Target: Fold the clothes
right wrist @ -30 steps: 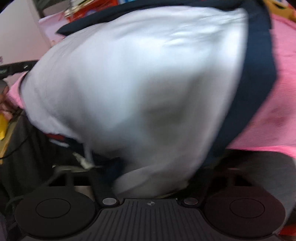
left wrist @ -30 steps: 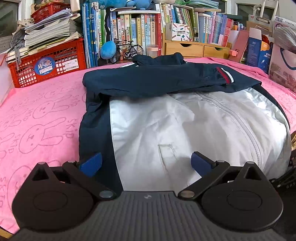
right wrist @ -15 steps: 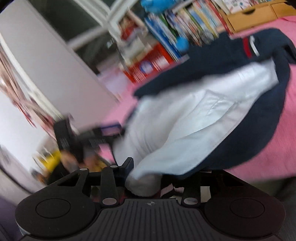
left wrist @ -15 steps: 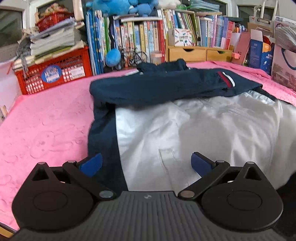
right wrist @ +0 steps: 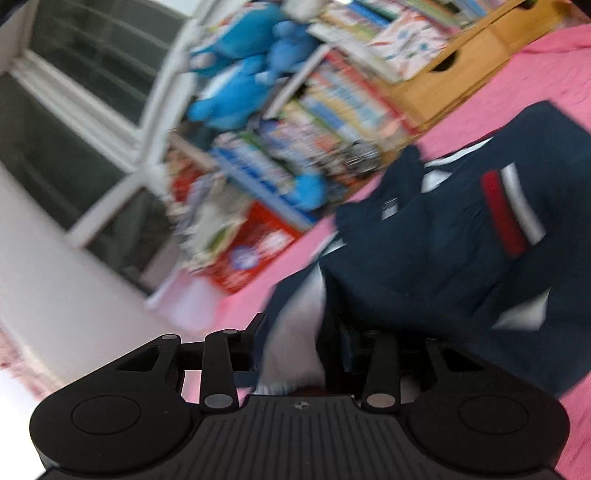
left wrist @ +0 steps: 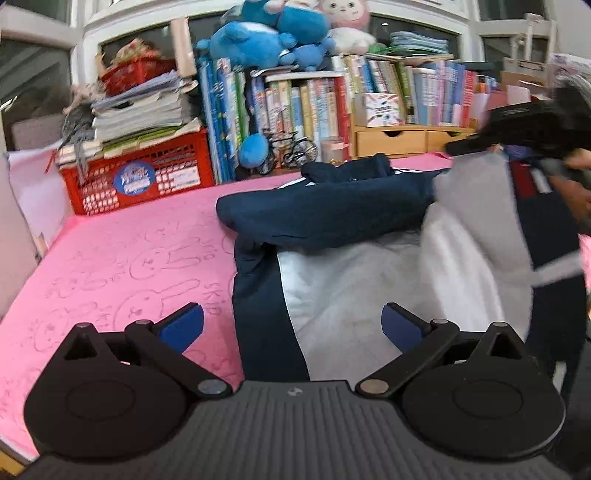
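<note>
A navy jacket (left wrist: 325,214) with a white lining (left wrist: 354,284) lies on the pink blanket (left wrist: 129,266). My left gripper (left wrist: 291,325) is open and empty, low over the jacket's near edge. My right gripper (right wrist: 295,339) is shut on the jacket's hem (right wrist: 291,354) and holds it lifted. In the left wrist view the right gripper (left wrist: 517,129) is high at the right, with the raised flap (left wrist: 476,206) hanging from it. A sleeve with a red and white stripe (right wrist: 511,210) shows in the right wrist view.
A red crate (left wrist: 140,177) with stacked papers stands at the back left. Rows of books (left wrist: 314,107), a wooden drawer box (left wrist: 399,140), blue plush toys (left wrist: 266,33) and a toy bicycle (left wrist: 295,151) line the far edge of the blanket.
My right gripper has lifted the jacket's hem up and over toward the far side. The right part of the jacket now hangs raised. My left gripper stayed open and drew back slightly.
</note>
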Available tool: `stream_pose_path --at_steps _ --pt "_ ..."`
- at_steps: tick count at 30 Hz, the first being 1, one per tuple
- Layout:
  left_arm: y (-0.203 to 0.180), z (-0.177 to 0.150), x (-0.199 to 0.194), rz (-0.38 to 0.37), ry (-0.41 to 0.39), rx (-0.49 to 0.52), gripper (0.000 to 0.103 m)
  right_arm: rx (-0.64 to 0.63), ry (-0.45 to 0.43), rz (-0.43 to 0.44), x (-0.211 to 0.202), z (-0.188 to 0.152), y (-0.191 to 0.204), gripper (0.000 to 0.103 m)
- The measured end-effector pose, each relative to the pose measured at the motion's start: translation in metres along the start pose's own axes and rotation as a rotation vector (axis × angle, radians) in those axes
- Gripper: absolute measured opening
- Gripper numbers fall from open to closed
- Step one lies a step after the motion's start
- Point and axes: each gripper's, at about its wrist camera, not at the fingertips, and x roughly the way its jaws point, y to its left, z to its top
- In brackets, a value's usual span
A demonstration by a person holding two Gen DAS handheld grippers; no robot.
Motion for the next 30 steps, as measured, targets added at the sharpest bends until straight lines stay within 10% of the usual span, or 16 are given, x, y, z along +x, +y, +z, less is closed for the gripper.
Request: stream_pose_path --at_steps 7,24,30 --pt "-0.008 -0.005 -0.016 -0.047 -0.029 0.125 0.103 0.014 -0.004 -0.118 0.030 0.004 -0.034 0.041" --pt "-0.015 -0.058 -0.027 -0.122 0.201 0.141 0.103 -0.122 -0.013 -0.132 0.038 -0.024 -0.034 0.047" --pt "-0.024 -0.076 -0.004 -0.201 0.249 0.023 0.103 -0.231 -0.003 -0.134 -0.021 -0.049 -0.029 0.077"
